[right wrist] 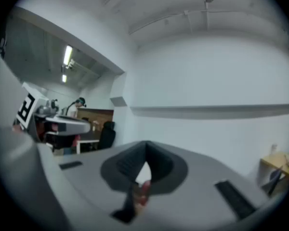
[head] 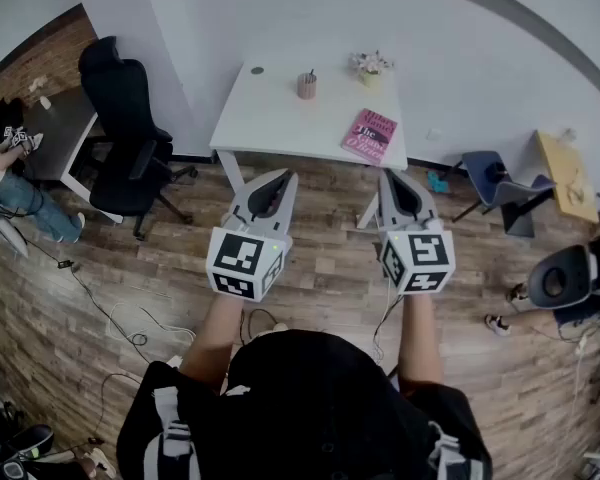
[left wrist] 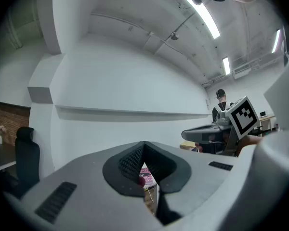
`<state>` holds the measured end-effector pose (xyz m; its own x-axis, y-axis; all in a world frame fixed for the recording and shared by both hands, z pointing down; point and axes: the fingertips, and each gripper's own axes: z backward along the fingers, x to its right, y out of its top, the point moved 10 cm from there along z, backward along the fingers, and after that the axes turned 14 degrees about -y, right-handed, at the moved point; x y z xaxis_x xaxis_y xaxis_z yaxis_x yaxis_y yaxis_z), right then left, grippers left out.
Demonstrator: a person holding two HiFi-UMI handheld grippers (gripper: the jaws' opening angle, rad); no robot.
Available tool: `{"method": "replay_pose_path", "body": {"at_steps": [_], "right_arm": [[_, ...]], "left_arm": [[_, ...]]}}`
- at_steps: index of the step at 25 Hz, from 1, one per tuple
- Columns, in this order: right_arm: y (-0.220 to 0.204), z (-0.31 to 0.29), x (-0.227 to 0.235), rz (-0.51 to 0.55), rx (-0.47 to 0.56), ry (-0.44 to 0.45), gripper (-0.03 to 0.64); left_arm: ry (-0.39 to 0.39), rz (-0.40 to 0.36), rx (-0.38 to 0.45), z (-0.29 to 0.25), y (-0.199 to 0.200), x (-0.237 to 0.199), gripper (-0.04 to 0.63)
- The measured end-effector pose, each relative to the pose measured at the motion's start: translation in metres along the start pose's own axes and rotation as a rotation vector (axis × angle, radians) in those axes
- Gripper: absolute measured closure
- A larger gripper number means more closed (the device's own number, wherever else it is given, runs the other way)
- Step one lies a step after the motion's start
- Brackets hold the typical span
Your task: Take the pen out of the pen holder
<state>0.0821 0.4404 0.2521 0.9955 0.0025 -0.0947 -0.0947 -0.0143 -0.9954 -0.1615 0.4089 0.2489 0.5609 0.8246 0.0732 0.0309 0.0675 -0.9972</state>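
Observation:
A brown pen holder [head: 307, 86] stands near the back of the white table [head: 270, 118], with a dark pen [head: 311, 73] sticking up from it. Both grippers are held level over the wooden floor, short of the table's front edge. My left gripper [head: 279, 176] has its jaws together with nothing in them; in its own view the left gripper [left wrist: 143, 147] meets at a point. My right gripper [head: 392, 175] is shut and empty as well, and the right gripper [right wrist: 146, 147] shows the same closed jaws. Neither touches the table or the holder.
A pink book [head: 370, 134] lies at the table's right front, and a small flower pot [head: 370, 68] stands behind it. A black office chair [head: 130, 138] is left of the table, a blue chair [head: 495, 178] and a wooden stand [head: 565, 173] to the right. Cables [head: 130, 328] trail across the floor.

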Motion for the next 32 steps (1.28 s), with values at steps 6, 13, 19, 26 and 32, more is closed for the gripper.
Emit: {"method": "replay_pose_path", "body": {"at_steps": [6, 13, 19, 26, 32], "right_arm": [[0.0, -0.001, 0.002, -0.013, 0.002, 0.008, 0.583], [-0.004, -0.004, 0.002, 0.007, -0.004, 0.036, 0.583], [-0.015, 0.002, 0.012, -0.027, -0.015, 0.077, 0.583], [-0.032, 0.001, 0.034, -0.045, -0.025, 0.084, 0.583], [-0.038, -0.002, 0.048, -0.066, -0.003, 0.098, 0.583]], "left_arm": [[0.003, 0.008, -0.005, -0.002, 0.0, 0.001, 0.577], [0.01, 0.019, -0.019, -0.006, -0.006, 0.004, 0.577], [0.018, 0.036, -0.039, -0.012, -0.015, 0.021, 0.577], [0.036, 0.051, -0.059, -0.027, -0.029, 0.043, 0.577], [0.054, 0.059, -0.075, -0.034, -0.036, 0.05, 0.577]]}}
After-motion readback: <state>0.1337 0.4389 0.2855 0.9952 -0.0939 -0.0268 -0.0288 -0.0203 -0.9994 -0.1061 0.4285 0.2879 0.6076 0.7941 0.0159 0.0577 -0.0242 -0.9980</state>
